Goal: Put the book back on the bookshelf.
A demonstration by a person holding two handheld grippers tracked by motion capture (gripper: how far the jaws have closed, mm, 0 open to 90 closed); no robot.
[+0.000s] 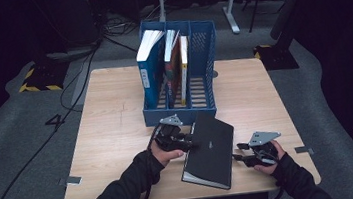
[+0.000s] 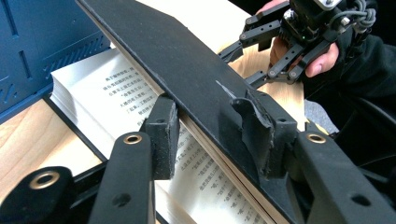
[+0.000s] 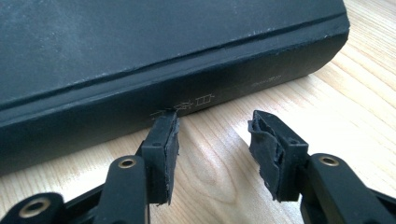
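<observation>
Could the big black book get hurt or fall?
Maybe. The left gripper pinches just the lifted cover and some pages of the black book, so they might bend or slip out. The right gripper is open beside the spine, so it isn't steadying anything. The book's corner also sits near the table edge.

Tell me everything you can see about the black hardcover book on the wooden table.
The black hardcover book has a matte, slightly dusty cover and small pale lettering on its spine. It lies on the light wooden table, just in front of the blue plastic file rack. Its front cover and some pages are lifted, showing white pages of printed text. The left gripper has that lifted part between its jaws. The right gripper waits open beside the spine, not gripping it.
</observation>
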